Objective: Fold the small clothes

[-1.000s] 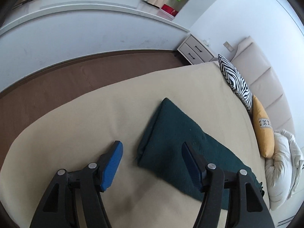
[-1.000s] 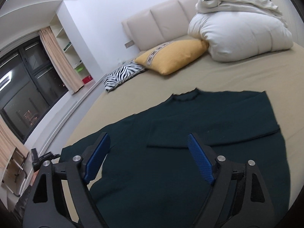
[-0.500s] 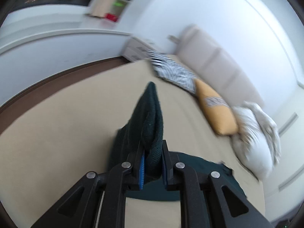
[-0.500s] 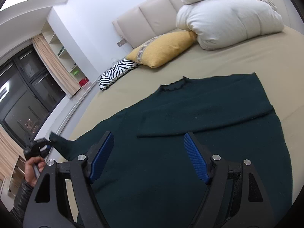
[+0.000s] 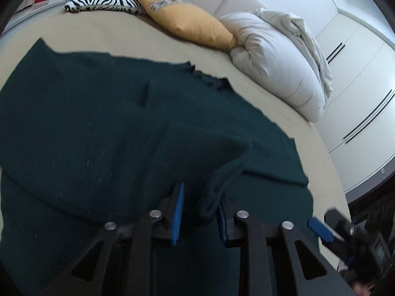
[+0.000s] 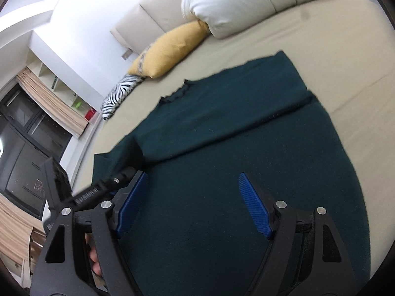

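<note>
A dark green sweater lies spread on the beige bed, one sleeve folded across its chest. My left gripper has its blue pads a little apart, with the other sleeve's end draped between them over the sweater's body. The sleeve rests against the right pad; the left pad shows a gap. My right gripper is open and empty, just above the sweater's lower part. The left gripper shows at its left in the right wrist view.
A yellow pillow, a zebra pillow and a white duvet lie at the head of the bed. White wardrobes stand to the right. A dark window with curtains is on the left.
My left gripper has carried the sleeve from the bed's edge over onto the sweater's body, and its jaws have parted a little. My right gripper has come lower over the sweater.
</note>
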`<control>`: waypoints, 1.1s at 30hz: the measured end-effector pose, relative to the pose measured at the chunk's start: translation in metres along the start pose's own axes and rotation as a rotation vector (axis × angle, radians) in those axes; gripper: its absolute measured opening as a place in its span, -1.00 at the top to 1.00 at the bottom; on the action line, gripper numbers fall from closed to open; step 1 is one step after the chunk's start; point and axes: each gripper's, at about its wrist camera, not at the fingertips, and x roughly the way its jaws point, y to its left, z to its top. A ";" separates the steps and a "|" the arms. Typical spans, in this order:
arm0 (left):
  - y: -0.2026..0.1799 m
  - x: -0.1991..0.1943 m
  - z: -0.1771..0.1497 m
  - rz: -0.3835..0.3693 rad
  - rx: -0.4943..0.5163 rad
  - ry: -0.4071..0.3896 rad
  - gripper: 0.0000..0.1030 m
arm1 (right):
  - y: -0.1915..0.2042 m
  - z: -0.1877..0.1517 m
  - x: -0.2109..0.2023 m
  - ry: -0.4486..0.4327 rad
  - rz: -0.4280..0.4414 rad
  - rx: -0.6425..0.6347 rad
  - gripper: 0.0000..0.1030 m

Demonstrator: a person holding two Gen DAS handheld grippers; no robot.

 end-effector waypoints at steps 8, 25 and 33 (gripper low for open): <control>0.055 -0.089 0.010 0.024 -0.008 -0.131 -0.28 | 0.037 0.003 0.054 0.092 0.051 -0.071 -0.47; 0.144 -0.117 0.065 0.152 -0.133 -0.215 -0.28 | 0.112 0.011 0.118 0.191 -0.092 -0.264 0.87; 0.122 -0.083 0.101 0.236 -0.044 -0.200 -0.35 | 0.111 0.075 0.075 0.084 -0.127 -0.379 0.87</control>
